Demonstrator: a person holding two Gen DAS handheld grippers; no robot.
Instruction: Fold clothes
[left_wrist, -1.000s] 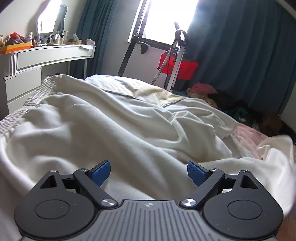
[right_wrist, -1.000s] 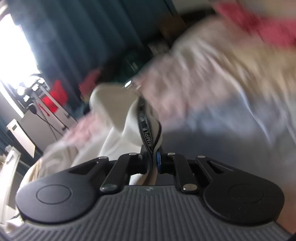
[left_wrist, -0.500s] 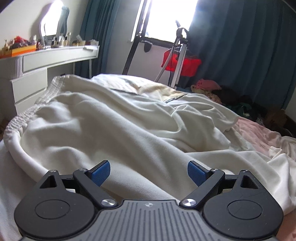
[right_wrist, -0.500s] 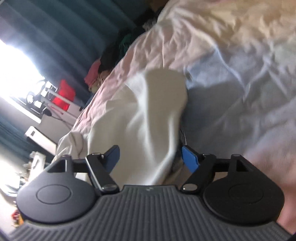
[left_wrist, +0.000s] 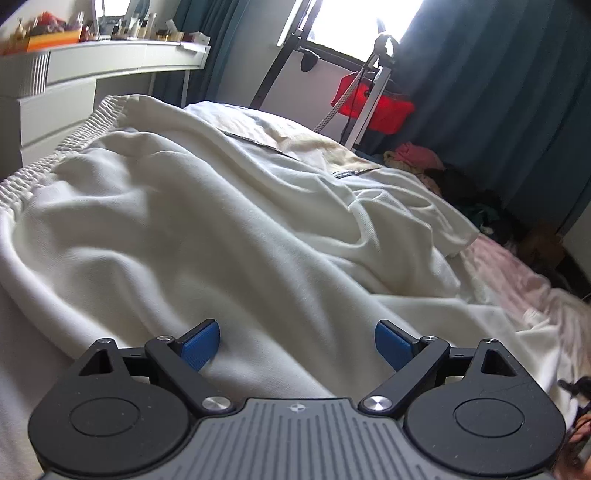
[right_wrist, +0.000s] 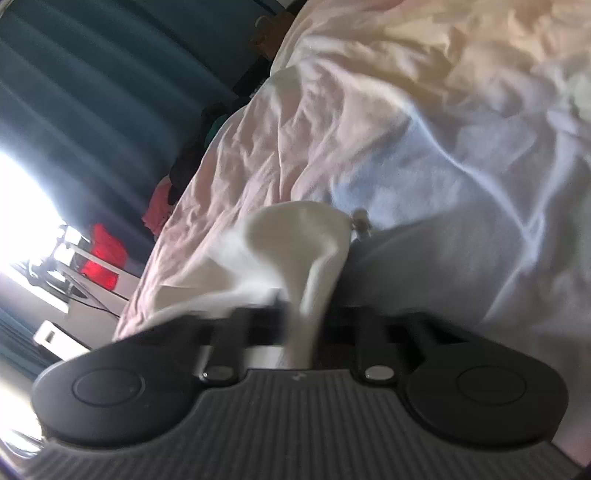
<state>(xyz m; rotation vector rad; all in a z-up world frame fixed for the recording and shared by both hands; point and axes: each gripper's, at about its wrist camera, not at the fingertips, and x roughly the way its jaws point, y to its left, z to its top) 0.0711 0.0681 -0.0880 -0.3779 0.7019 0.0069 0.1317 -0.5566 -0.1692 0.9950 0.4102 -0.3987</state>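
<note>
Bedroom with dark curtains and a rumpled bed (right_wrist: 461, 155). Right gripper (right_wrist: 301, 314) is closing, its jaws pinching a cream garment (left_wrist: 221, 221) corner. Left gripper (left_wrist: 293, 347) hovers wide open and empty over the garment, which sprawls unfolded, running lengthwise away toward the window. Folding appears barely begun.

My left hand-held gripper (left_wrist: 297, 345) points downward, jaws wide apart; my right hand-held gripper (right_wrist: 306, 321) is closing, jaws pinching cloth.
</note>
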